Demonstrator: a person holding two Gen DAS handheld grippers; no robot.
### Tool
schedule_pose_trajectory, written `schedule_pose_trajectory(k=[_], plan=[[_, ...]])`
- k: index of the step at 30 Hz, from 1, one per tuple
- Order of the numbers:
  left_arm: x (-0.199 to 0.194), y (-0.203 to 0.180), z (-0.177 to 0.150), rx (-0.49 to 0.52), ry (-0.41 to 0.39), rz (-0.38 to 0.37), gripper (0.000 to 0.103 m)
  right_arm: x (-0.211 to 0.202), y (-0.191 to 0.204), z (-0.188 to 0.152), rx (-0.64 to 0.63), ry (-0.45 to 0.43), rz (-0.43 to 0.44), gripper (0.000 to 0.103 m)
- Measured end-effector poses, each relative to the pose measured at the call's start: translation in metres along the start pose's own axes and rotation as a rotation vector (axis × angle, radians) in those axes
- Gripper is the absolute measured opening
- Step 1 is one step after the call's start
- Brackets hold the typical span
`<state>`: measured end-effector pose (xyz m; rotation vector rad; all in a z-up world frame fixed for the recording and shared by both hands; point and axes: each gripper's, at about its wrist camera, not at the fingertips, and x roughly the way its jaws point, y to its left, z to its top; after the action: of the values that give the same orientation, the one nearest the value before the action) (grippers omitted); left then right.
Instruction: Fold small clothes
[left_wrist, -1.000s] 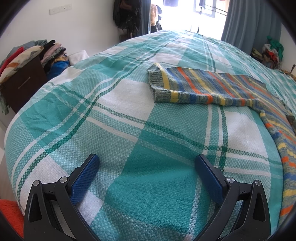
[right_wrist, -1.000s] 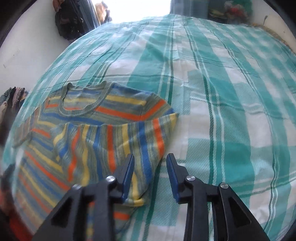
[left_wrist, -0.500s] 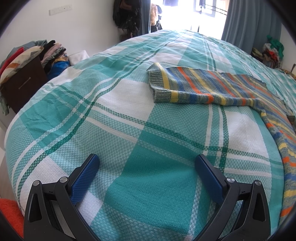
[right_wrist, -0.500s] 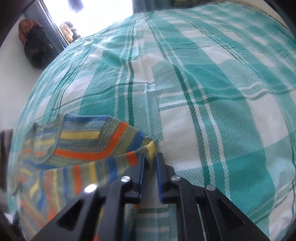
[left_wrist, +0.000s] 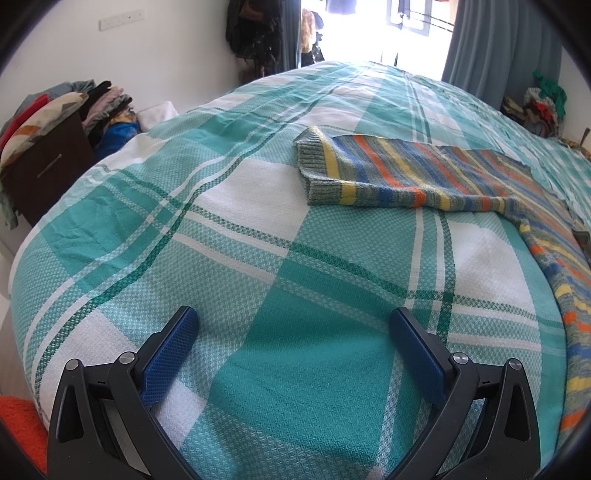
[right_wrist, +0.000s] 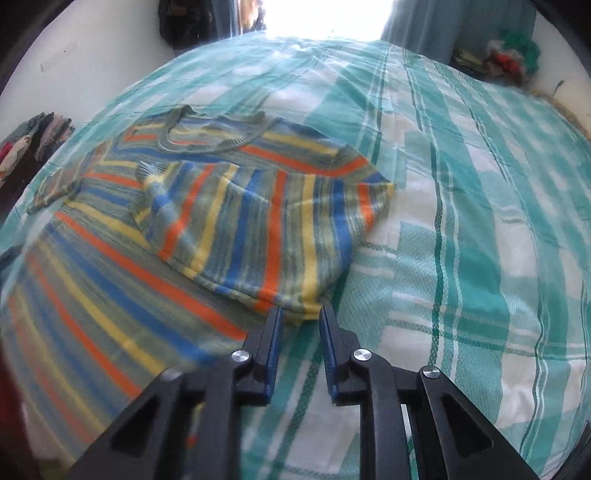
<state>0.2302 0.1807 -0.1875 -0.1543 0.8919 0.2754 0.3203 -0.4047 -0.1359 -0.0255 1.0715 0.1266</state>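
The striped sweater (right_wrist: 236, 206) lies on the bed (right_wrist: 461, 229), just ahead of the right hand-held gripper (right_wrist: 300, 314) and to its left. One side is already folded over the middle. The right hand-held gripper is nearly closed, with only a thin gap. The folded edge sits right at its tips, but the picture is blurry, so I cannot tell if it is pinching the cloth or has let go. If it is only holding a tiny bit, the edge could slip out and the fold could flop open or go crooked. The left hand-held gripper (left_wrist: 291, 325) is wide open and holds nothing. The other sleeve (left_wrist: 332, 173) lies well ahead of it, a little to its right. If nothing holds that side down, a pull could drag the whole sweater and wrinkle it.
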Motion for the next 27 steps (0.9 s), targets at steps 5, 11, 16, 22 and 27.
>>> schedule_pose_trajectory(k=[5,11,16,22,27], plan=[[0.001,0.001,0.001,0.000,0.001,-0.001,0.103,-0.006,0.104,0.031,-0.305,-0.029,0.187,0.022],[0.001,0.002,0.002,-0.001,0.001,-0.001,0.103,0.048,0.156,0.048,-0.407,-0.035,0.049,0.022],[0.001,0.002,0.002,-0.001,0.001,0.000,0.103,0.074,0.139,0.063,-0.282,-0.014,0.017,0.007],[0.002,0.002,0.003,0.001,0.003,0.003,0.103,0.043,0.138,0.053,-0.269,0.025,0.264,0.015],[0.002,0.001,0.001,-0.001,0.000,0.002,0.103,0.026,0.109,0.034,-0.189,0.031,0.383,0.057]])
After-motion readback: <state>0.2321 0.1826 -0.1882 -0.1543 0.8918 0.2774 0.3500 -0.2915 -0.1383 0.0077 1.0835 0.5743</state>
